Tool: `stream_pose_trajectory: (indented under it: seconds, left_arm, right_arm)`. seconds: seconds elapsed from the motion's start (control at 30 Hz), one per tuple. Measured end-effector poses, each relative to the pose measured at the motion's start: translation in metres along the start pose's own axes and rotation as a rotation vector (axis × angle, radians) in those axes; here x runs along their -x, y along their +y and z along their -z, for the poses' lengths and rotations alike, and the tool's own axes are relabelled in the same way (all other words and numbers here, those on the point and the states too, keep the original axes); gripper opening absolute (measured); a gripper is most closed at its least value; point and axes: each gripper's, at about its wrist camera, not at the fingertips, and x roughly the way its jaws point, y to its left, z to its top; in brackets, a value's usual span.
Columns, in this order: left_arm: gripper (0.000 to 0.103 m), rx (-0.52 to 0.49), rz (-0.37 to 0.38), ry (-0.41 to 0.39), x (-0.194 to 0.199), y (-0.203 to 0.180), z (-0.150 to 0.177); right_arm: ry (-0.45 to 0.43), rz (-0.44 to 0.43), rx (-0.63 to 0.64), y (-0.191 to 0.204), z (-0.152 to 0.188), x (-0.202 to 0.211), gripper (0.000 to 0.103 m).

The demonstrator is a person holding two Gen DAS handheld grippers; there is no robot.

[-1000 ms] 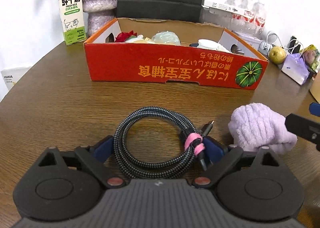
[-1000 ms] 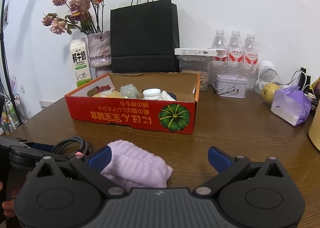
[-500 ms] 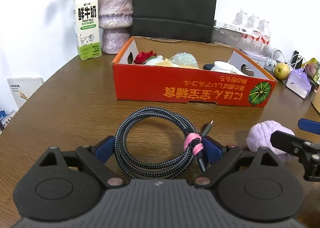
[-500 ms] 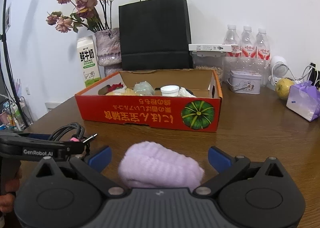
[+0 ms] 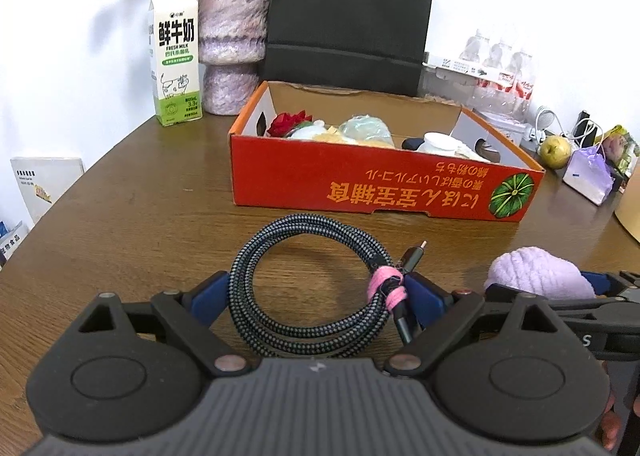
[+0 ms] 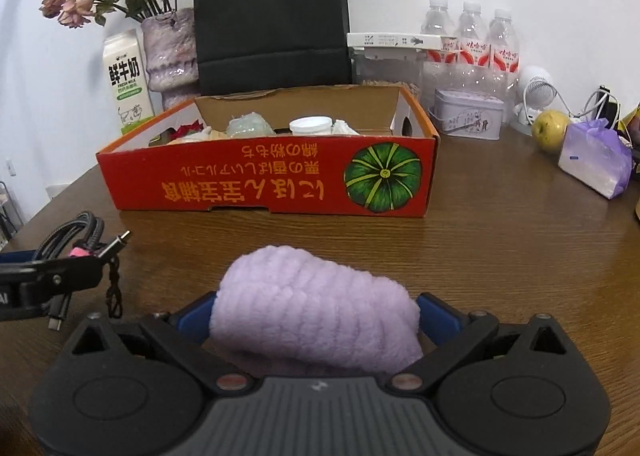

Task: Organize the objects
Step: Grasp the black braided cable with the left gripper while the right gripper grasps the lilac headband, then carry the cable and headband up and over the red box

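Note:
A coiled braided cable (image 5: 304,224) with a pink tie sits between the blue pads of my left gripper (image 5: 316,284), which is shut on it. In the right wrist view the cable (image 6: 80,228) hangs from that gripper, its plugs dangling just above the table. A rolled purple towel (image 6: 316,288) lies on the brown table (image 6: 500,248) between the fingers of my right gripper (image 6: 316,308). Its jaws are closing, and both pads touch the towel's sides. The red cardboard box (image 5: 360,184) stands just beyond both, holding several small items.
Behind the box stand a milk carton (image 5: 176,64), a vase (image 5: 232,44) of dried flowers, a black paper bag (image 5: 348,12) and water bottles (image 6: 468,36). At the right are a tin (image 6: 468,116), a pear (image 6: 550,130) and a purple bag (image 6: 596,160).
My right gripper came forward and down around the towel, and its jaws began to narrow. My left gripper drew back a little and rose with the cable still in it.

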Motion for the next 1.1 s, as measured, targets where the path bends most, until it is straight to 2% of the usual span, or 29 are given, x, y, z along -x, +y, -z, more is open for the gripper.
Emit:
stream_pose_trajectory:
  seconds: [0.07,0.17,0.23,0.27,0.3,0.37,0.53,0.77,1.1]
  left_arm:
    - [0.093,-0.003,0.004,-0.011,0.003,-0.001,0.0]
    - [0.093,-0.004,0.005,-0.026,0.008,-0.002,0.0]
    - [0.093,-0.004,0.005,-0.034,0.01,-0.003,0.0]
    - [0.093,-0.004,0.005,-0.037,0.011,-0.003,0.0]
    - [0.093,-0.002,0.005,-0.038,0.012,-0.003,-0.001]
    - [0.093,0.009,0.01,-0.039,0.014,-0.002,-0.003]
    - [0.093,0.028,0.005,-0.079,0.022,-0.002,-0.014]
    - [0.093,0.038,-0.015,-0.114,0.029,-0.004,-0.031]
    - [0.093,0.038,-0.039,-0.198,0.029,-0.021,-0.067]
  right_arm:
    - [-0.007,-0.01,0.007,0.002,0.001,0.002,0.089]
    - [-0.035,-0.004,0.037,0.008,0.002,0.008,0.071]
    - [-0.065,-0.006,0.056,0.013,0.002,0.014,0.053]
    - [-0.082,-0.006,0.067,0.015,0.003,0.018,0.047]
    - [-0.098,-0.006,0.079,0.018,0.003,0.021,0.036]
    - [-0.121,-0.012,0.093,0.023,0.003,0.028,0.025]
    - [-0.165,-0.03,0.109,0.031,-0.001,0.04,0.02]
    - [-0.263,-0.054,0.129,0.036,-0.018,0.057,0.02]
    - [-0.337,-0.074,0.139,0.034,-0.048,0.057,0.02]
